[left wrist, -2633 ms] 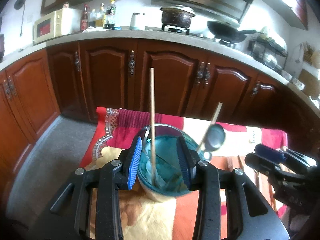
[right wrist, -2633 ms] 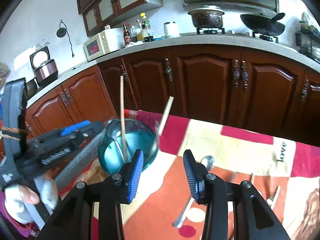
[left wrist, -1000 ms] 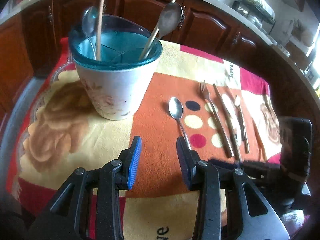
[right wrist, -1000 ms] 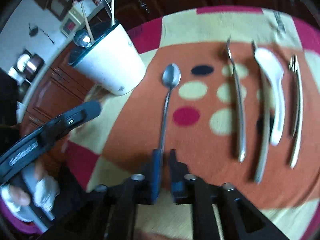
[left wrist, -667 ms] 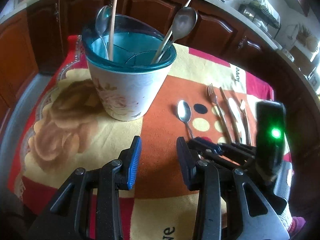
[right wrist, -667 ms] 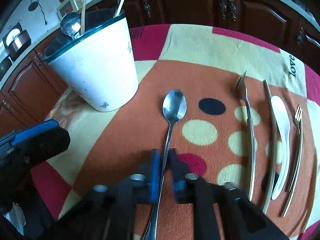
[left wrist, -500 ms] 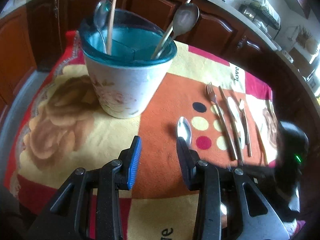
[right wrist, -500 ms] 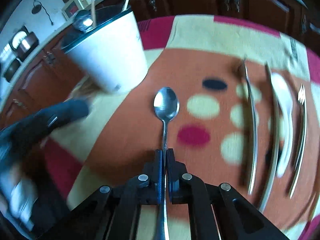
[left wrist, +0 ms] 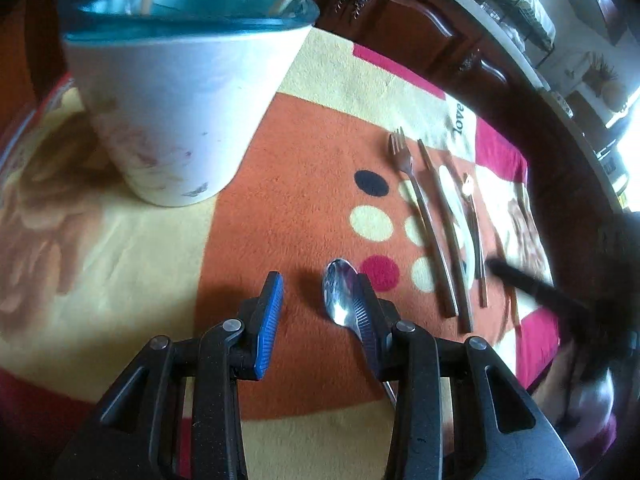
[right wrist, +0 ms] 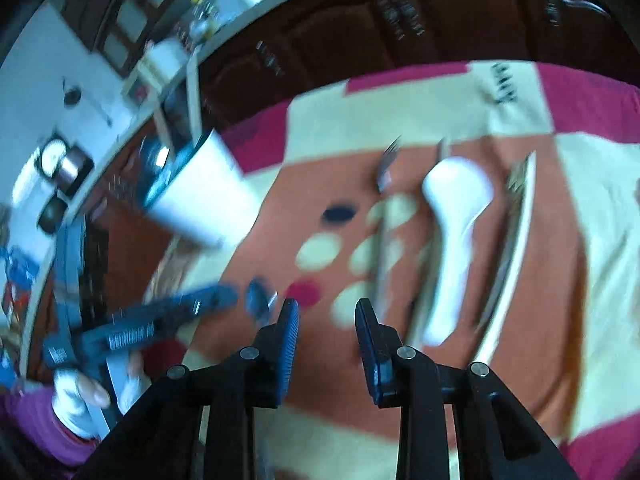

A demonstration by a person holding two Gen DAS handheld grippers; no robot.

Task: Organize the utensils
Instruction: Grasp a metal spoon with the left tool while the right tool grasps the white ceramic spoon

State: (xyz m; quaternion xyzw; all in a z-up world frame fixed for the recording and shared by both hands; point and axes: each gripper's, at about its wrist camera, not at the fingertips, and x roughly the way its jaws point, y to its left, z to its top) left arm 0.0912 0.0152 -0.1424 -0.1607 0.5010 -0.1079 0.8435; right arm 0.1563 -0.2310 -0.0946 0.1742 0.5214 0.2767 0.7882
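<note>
Both wrist views look down close at the tablecloth (left wrist: 304, 184).

Right wrist view motion-blurred; left sharper, fisheye-warped, edges dark.

A shiny steel spoon (left wrist: 341, 298) lies bowl-up on the orange cloth, near a white holder (left wrist: 182, 92).

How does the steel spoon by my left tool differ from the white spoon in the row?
The steel spoon is shiny metal with a thin handle; the white spoon is white and broad-handled. The steel spoon sits alone by the open left tool; the white spoon lies among the forks. Both point their bowls toward the cabinets.
</note>
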